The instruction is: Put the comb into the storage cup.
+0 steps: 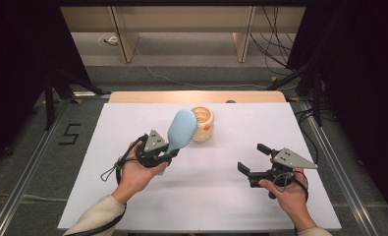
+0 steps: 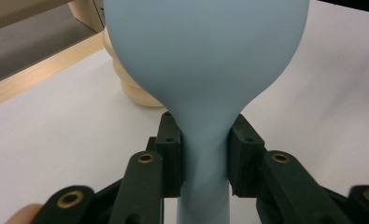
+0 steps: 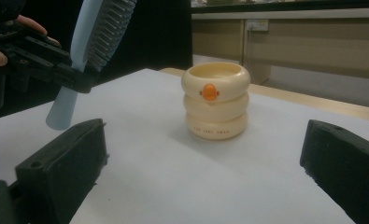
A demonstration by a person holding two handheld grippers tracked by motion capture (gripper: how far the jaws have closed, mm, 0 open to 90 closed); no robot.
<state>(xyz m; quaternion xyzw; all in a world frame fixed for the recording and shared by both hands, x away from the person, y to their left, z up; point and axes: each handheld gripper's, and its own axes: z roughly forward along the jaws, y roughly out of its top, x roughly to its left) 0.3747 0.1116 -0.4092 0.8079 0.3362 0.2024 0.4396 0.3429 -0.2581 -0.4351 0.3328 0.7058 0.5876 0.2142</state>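
A light blue hairbrush (image 1: 181, 129) is held up off the table, its handle clamped in my left gripper (image 1: 169, 155). In the left gripper view both pads (image 2: 173, 156) press on the neck of the hairbrush (image 2: 205, 70). Its bristles face away from me, toward a cream ribbed cup (image 1: 202, 124) with an orange spot that stands just behind it. My right gripper (image 1: 254, 158) hovers open at the right with nothing between its jaws. The right gripper view shows the cup (image 3: 216, 100) ahead and the hairbrush (image 3: 95, 42) at upper left.
A white table top (image 1: 211, 206) covers the work area, with a wooden strip (image 1: 196, 97) along its far edge. Black curtains and stands flank both sides. Cables lie on the floor beyond.
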